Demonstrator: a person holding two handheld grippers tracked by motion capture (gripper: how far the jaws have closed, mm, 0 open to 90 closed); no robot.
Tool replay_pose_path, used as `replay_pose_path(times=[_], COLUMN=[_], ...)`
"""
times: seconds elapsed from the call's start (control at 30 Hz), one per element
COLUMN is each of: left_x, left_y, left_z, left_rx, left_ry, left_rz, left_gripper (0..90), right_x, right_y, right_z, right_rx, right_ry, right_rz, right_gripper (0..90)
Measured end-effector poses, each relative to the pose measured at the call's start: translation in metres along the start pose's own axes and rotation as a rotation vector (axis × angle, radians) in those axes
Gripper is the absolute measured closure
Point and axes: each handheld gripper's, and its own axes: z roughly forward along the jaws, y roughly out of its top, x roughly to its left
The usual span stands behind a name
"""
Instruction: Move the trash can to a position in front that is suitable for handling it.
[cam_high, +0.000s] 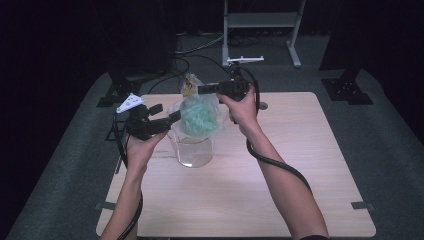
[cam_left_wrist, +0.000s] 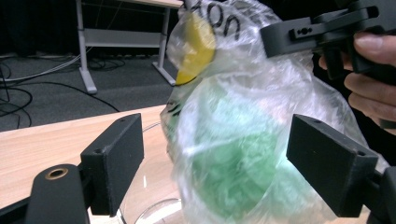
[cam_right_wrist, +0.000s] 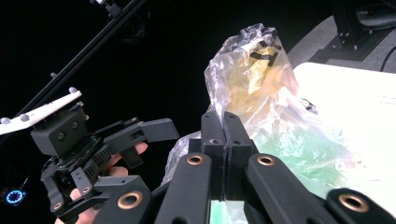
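A clear plastic bag (cam_high: 200, 117) with green stuffing and a yellow piece (cam_left_wrist: 196, 46) near its top hangs over a clear glass jar (cam_high: 192, 150) on the wooden table (cam_high: 300, 150). My right gripper (cam_high: 207, 89) is shut on the bag's upper part, and its jaws (cam_right_wrist: 225, 126) press together on the plastic. My left gripper (cam_high: 165, 114) is open at the bag's left side. In the left gripper view its jaws stand wide on either side of the bag (cam_left_wrist: 233, 140), not touching it. The jar's rim (cam_left_wrist: 154, 210) shows below the bag.
A white desk frame (cam_high: 260, 20) stands behind the table, with cables (cam_high: 200, 47) on the grey floor. Black stands sit at the back left (cam_high: 125, 80) and back right (cam_high: 347, 85). The near half and right side of the tabletop are bare wood.
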Motion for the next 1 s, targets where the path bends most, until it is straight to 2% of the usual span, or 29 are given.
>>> replay_pose_path(times=[0.7, 1.0], left_x=[-0.001, -0.002], left_y=[0.003, -0.001], left_z=[0.0, 0.003], left_rx=[-0.017, -0.01], left_ry=[-0.014, -0.018], left_rz=[-0.012, -0.014], left_gripper=[15.8, 15.8], right_x=[-0.002, -0.004], right_y=[0.011, 0.012], right_z=[-0.039, -0.059], right_rx=[-0.07, -0.098], right_ry=[-0.035, -0.055], right_rz=[-0.001, 0.0], right_gripper=[90.0, 90.0])
